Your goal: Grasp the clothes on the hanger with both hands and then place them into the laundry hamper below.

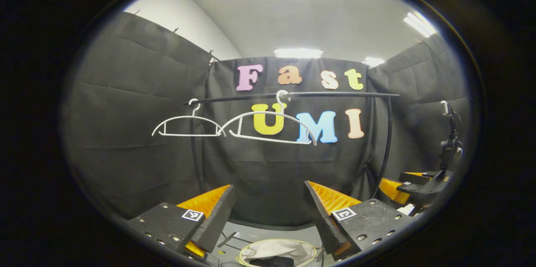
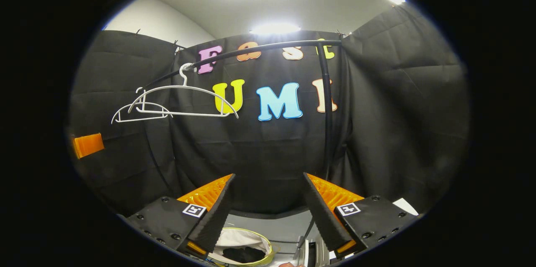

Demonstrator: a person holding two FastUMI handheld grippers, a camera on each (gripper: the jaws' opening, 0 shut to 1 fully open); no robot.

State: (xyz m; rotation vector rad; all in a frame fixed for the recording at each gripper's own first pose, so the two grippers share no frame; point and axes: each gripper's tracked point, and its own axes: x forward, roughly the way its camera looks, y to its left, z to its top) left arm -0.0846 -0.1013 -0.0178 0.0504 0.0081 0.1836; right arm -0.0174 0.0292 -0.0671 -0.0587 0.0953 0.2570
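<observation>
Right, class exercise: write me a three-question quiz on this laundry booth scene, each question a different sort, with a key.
1. True or false: clothes hang on the two white hangers.
2. Multiple choice: the left gripper has its jaws A) open, B) shut on cloth, C) shut on the rail.
3. Fill in: a dark garment lies inside the ___.

Key: 1 false, both hangers are bare; 2 A; 3 laundry hamper, below the right gripper, also open.
</observation>
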